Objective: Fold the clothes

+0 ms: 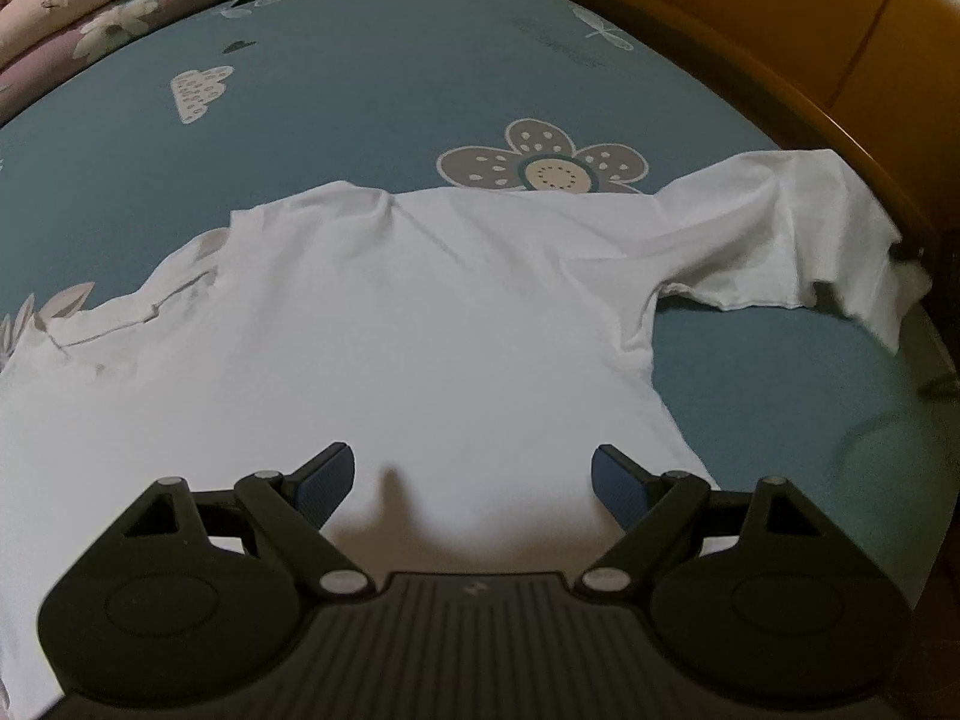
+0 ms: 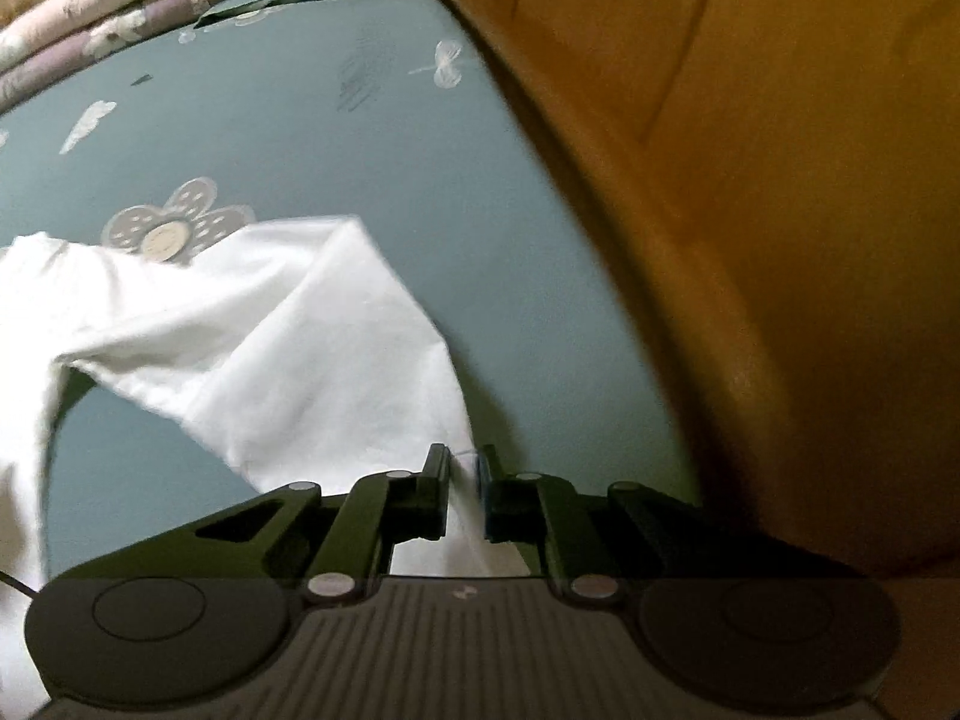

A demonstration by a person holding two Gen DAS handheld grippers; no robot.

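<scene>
White cotton, a T-shirt (image 1: 390, 330), lies flat on the teal flowered bed sheet (image 1: 372, 108). Nearest, the left gripper (image 1: 473, 480) hovers over its body, jaws wide apart and empty. The right gripper (image 2: 465, 480) has its jaws clamped on the right sleeve (image 2: 288, 324), raised off the bed. The sleeve fold looks just begun; next, carry it left over the body. The shirt's long axis runs near to far, collar end far.

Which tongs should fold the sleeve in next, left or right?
Right. The right tongs are already shut on the sleeve; the left tongs hang open over the shirt body, gripping nothing.
</scene>
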